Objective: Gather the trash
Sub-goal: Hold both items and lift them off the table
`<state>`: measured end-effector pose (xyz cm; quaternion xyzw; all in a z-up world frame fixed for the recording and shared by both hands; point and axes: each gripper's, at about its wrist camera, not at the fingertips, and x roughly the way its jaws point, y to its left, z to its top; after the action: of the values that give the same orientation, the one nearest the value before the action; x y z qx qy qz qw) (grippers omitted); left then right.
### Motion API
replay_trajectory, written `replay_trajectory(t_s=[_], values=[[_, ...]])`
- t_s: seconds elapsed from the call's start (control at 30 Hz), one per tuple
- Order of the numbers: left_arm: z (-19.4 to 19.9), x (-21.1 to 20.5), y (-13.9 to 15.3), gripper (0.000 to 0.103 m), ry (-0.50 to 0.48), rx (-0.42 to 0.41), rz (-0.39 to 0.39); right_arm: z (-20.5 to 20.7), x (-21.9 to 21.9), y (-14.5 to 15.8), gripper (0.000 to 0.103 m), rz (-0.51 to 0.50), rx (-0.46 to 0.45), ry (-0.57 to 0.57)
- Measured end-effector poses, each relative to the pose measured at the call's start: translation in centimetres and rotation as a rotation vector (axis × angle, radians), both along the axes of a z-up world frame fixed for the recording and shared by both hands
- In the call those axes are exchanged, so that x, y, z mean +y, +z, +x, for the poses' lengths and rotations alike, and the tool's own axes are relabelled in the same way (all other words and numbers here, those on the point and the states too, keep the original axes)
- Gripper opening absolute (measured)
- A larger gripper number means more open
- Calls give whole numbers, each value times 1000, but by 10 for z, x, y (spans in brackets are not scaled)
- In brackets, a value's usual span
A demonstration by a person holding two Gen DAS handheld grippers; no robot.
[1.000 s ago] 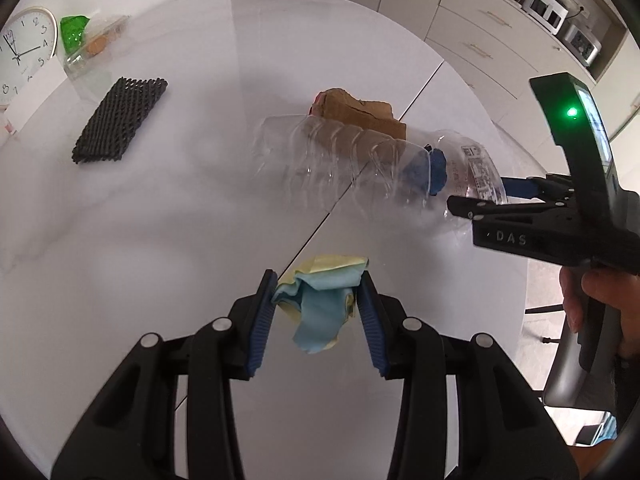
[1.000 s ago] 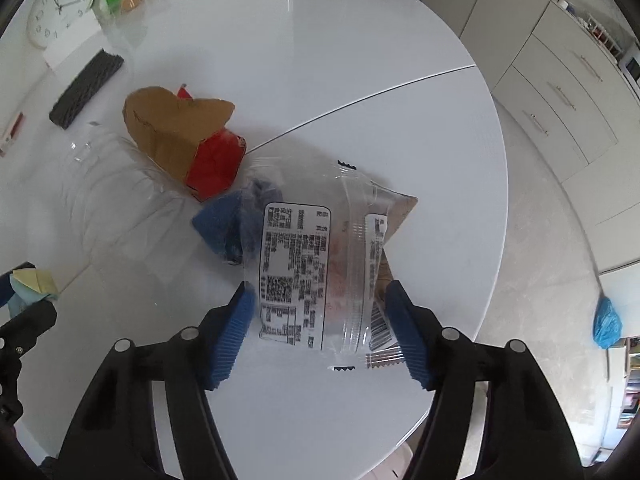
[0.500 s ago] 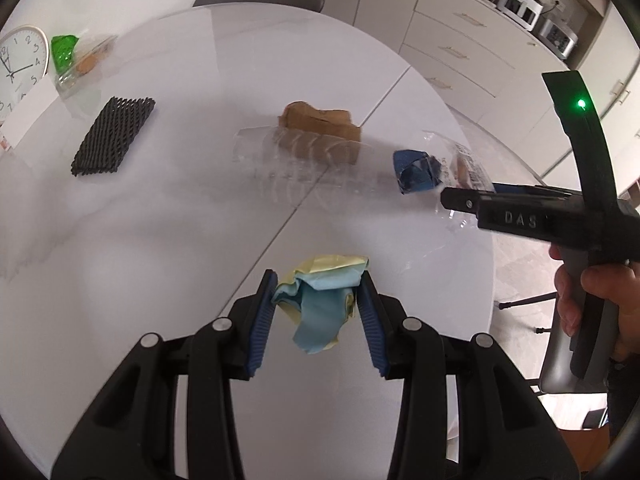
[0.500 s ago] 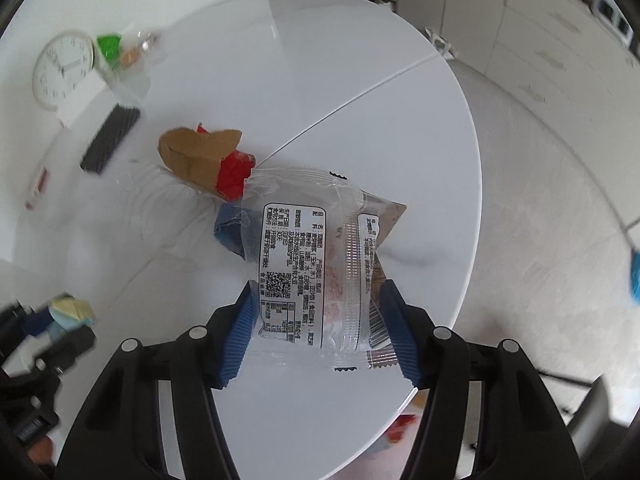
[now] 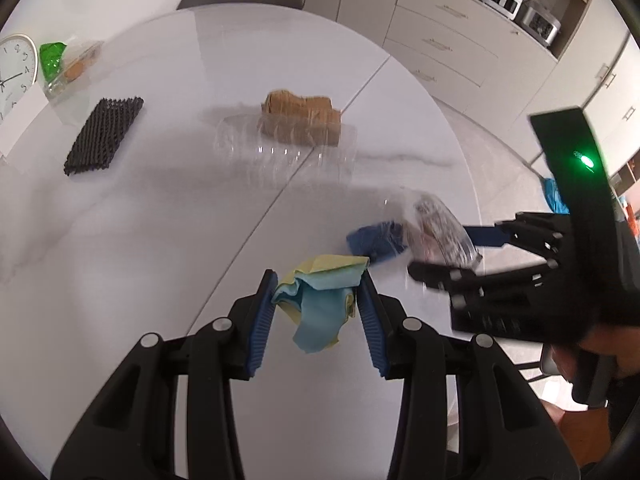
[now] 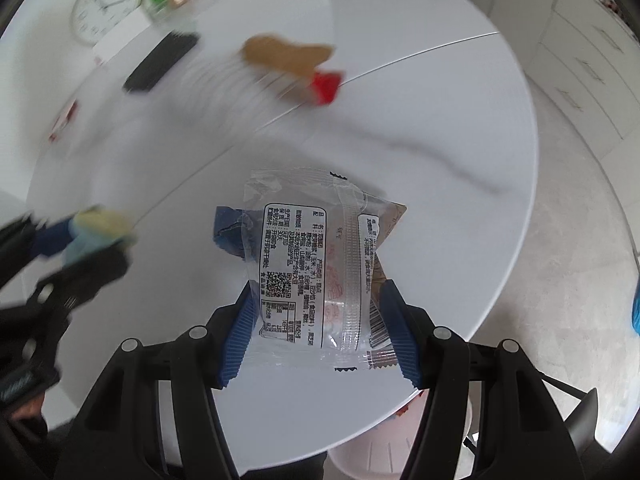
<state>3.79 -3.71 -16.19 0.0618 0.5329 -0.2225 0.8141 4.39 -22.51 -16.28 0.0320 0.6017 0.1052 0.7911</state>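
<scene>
White marble table fills both views. At lower centre of the right wrist view, your right gripper clamps a clear snack wrapper with blue scrap behind it. Your left gripper pinches crumpled yellow-and-blue paper at lower centre. Farther up lie a clear plastic bottle, brown cardboard and a black mesh pad.

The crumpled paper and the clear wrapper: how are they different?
The crumpled paper is yellow and blue and scrunched up; the clear wrapper is see-through, fairly flat, with black printed text. The left tool holds the paper; the right tool holds the wrapper. Both are trash held off the table.
</scene>
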Motion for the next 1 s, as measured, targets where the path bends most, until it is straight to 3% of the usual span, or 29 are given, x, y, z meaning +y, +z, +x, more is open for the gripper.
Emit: replay_trajectory(t_s=[0.23,0.37,0.63,1.0], values=[[-8,2,-15,40,-43,75,-57,-12,16,-4,62,32,22,54],[-2,4,-34,40,-6,126,-59,-16,14,-5,60,24,29,53],[7,3,-39,40,4,108,-29,-22,13,-5,60,26,35,64],[-8,-7,-36,40,-165,146,-72,-22,18,-4,60,-28,24,152]])
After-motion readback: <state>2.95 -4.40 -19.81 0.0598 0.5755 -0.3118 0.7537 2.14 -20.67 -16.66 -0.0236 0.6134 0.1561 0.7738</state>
